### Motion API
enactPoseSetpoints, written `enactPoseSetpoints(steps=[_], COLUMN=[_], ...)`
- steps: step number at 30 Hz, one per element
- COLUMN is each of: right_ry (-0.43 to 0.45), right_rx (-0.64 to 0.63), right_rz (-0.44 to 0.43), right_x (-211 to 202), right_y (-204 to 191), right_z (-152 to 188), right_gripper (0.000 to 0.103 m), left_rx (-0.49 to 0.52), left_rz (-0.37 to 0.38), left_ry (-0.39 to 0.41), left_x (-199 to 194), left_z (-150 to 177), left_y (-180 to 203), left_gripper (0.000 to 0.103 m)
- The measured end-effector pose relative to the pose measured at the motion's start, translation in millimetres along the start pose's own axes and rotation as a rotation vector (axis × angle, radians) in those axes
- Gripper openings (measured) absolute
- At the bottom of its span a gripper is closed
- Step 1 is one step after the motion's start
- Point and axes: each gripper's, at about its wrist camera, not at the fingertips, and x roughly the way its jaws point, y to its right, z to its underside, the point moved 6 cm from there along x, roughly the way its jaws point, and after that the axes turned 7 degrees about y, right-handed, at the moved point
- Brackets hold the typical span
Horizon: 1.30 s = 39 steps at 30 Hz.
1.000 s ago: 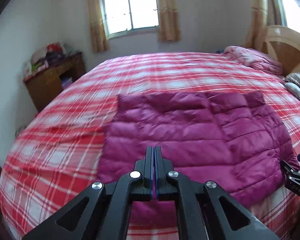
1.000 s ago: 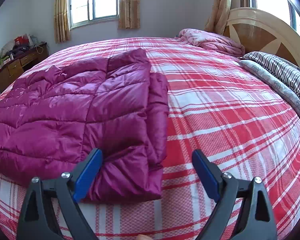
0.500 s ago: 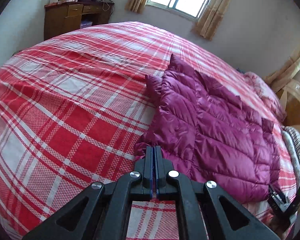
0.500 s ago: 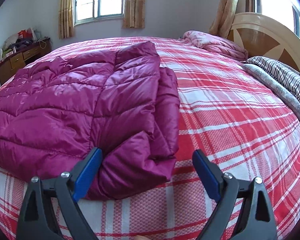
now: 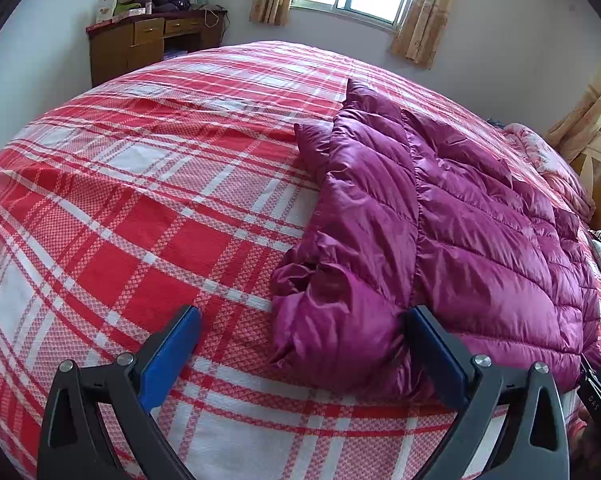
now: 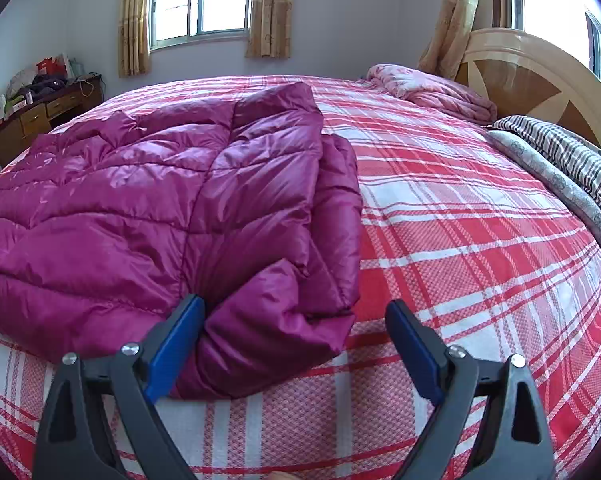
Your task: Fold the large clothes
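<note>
Two sets of tongs sit nearest you, both spread wide and gripping nothing. Your left gripper (image 5: 300, 354), whose jaws have just been opening, straddles the near left corner of the magenta down jacket (image 5: 440, 240); its right pad touches the fabric. Your right gripper (image 6: 294, 346) brackets the near right corner, its left pad against the fabric. Beyond, the jacket lies flat on the red plaid bed (image 5: 140, 200), long axis running left to right. Each hand is nearest its own corner.
</note>
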Motion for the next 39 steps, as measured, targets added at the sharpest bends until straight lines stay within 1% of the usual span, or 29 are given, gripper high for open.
enactPoseSetpoints(steps=[2,3,5,6,8,9,10,11,12,13,16,18,19,21,22,23,25,26,27,31,33,35,37,39], right_ry=[0.001,0.001,0.002,0.003,0.005,0.005,0.007,0.008,0.01,0.011,0.012,0.012,0.012,0.009,0.003,-0.011,-0.043,-0.046,-0.039,-0.008,-0.008,-0.023,-0.044,-0.07], right_rx=[0.004,0.006,0.006,0.005,0.005,0.006,0.005,0.005,0.003,0.002,0.002,0.005,0.006,0.008,0.016,0.036,0.063,0.062,0.058,0.098,0.13,0.15,0.164,0.184], right_rz=[-0.002,-0.003,-0.001,0.001,0.003,0.003,0.004,0.006,0.007,0.009,0.009,0.007,0.007,0.005,0.0,-0.006,-0.027,-0.029,-0.022,0.032,0.057,0.084,0.104,0.118], right_x=[0,0,0,0,0,-1,-1,-1,-1,-1,-2,-2,-2,-4,-4,-5,-8,-12,-16,-30,-29,-22,-15,-7], right_y=[0,0,0,0,0,0,0,0,0,0,0,-1,-1,-1,0,2,5,6,9,35,50,61,70,78], right_z=[0,0,0,1,0,1,0,0,0,-1,0,1,1,1,0,-1,-4,-7,-13,-29,-31,-27,-20,-11], right_gripper=[0.094,0.094,0.094,0.094,0.094,0.094,0.094,0.094,0.094,0.094,0.094,0.094,0.094,0.094,0.094,0.094,0.091,0.085,0.083,0.083,0.083,0.083,0.083,0.083], left_rx=[0.011,0.016,0.045,0.029,-0.006,-0.026,-0.025,0.001,0.027,0.045,0.119,0.18,0.238,0.394,0.457,0.514,0.585,0.622,0.648,0.749,0.785,0.837,0.901,0.943], left_rz=[-0.023,-0.039,-0.08,-0.09,-0.081,-0.046,-0.007,0.018,0.046,0.076,0.088,0.055,0.033,0.005,-0.002,0.014,0.058,0.086,0.119,0.247,0.31,0.341,0.338,0.341], left_ry=[-0.012,-0.029,-0.037,-0.047,-0.04,-0.03,-0.027,-0.024,-0.018,-0.015,0.02,0.079,0.129,0.278,0.337,0.39,0.446,0.474,0.493,0.533,0.514,0.498,0.493,0.472], left_x=[5,8,11,12,7,3,1,-2,-4,-7,-17,-30,-40,-68,-80,-94,-109,-117,-121,-132,-134,-133,-123,-113], left_z=[0,1,2,3,6,6,7,7,7,7,2,-7,-11,-24,-28,-31,-35,-35,-35,-21,-5,15,35,52], left_y=[3,4,9,8,6,8,12,19,27,33,49,56,64,91,106,124,154,172,188,252,282,311,336,357], left_gripper=[0.102,0.102,0.102,0.102,0.102,0.102,0.102,0.084,0.06,0.03,0.012,0.009,0.007,0.007,0.007,0.006,0.006,0.006,0.006,0.006,0.006,0.006,0.006,0.006])
